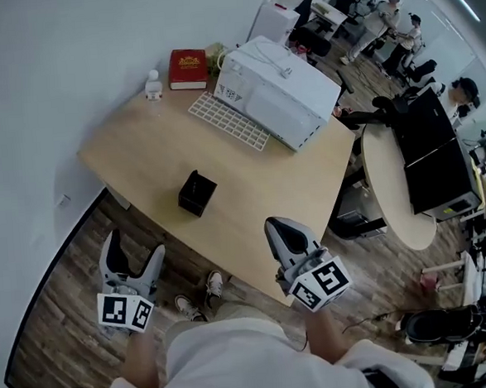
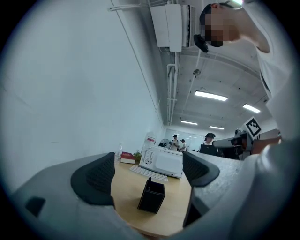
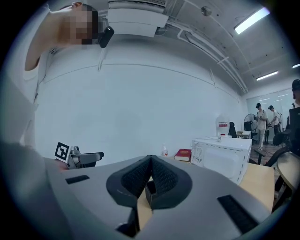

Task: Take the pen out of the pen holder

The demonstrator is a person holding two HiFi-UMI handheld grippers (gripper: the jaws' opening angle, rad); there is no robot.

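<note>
Desk (image 1: 140, 150) holds the pen holder (image 1: 196, 192); left hand-held gripper (image 1: 133, 248) wide, right hand-held gripper (image 1: 280, 228) closed.

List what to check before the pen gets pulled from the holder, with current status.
1. Pen holder upright on the desk: ok.
2. Pen tip showing above the rim: ok, barely.
3. Left claw open, gripping nothing: ok.
4. Right claw open: not ok, shut and empty.
5. Either claw at the holder: not ok, both well short of it.
6. Holder stands clear of the keyboard: ok.
</note>
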